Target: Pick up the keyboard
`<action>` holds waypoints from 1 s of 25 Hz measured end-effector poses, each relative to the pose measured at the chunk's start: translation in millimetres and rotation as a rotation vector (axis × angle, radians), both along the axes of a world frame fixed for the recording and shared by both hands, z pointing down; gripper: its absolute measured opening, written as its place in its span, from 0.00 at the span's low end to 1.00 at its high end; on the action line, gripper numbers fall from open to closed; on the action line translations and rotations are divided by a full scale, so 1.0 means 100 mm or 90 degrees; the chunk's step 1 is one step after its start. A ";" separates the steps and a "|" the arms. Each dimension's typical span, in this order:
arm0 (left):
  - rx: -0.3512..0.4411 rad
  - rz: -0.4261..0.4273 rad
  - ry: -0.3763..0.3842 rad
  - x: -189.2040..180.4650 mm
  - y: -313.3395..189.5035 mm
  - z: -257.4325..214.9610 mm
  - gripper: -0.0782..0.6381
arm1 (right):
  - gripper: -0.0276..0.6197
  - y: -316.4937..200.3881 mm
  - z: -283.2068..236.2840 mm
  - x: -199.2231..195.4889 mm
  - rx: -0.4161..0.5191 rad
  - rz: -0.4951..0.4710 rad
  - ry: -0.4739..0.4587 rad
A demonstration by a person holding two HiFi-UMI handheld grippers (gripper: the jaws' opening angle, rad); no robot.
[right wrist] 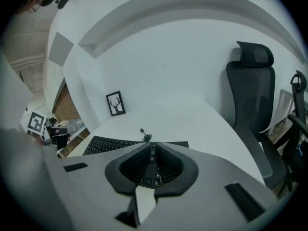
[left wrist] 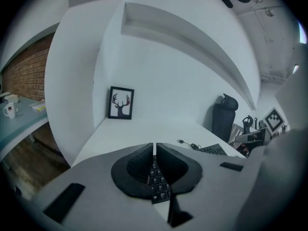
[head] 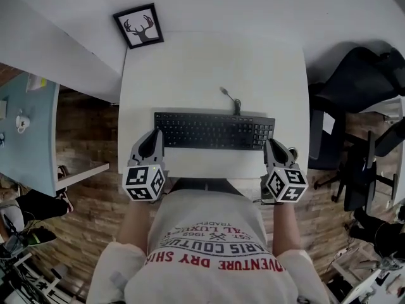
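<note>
The flat black plastic keyboard lies near the front edge of the white surface. The left gripper is at its left end and the right gripper at its right end, both with fingers clenched together on nothing.

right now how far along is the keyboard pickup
Done: left hand-held gripper and right hand-held gripper sit at the keyboard ends. In hand: nothing, both jaws shut empty. Left: grip and lift it; it lies flat on the table.
</note>
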State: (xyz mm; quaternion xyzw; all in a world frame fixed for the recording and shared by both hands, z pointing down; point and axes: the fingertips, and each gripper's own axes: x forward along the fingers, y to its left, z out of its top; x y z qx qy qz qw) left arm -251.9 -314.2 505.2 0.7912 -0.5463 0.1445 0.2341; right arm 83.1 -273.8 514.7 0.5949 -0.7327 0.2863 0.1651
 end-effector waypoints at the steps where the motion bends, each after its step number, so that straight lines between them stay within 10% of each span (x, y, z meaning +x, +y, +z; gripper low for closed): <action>1: -0.013 -0.003 -0.005 -0.06 -0.01 0.10 0.16 | 0.09 -0.01 0.07 0.02 -0.010 -0.002 -0.001; 10: -0.175 0.014 0.026 -0.23 -0.04 0.86 0.42 | 0.39 -0.06 0.66 0.33 -0.096 0.004 -0.022; 25: -0.289 0.111 0.080 -0.08 -0.22 1.24 0.49 | 0.43 -0.29 1.14 0.41 -0.183 -0.043 -0.134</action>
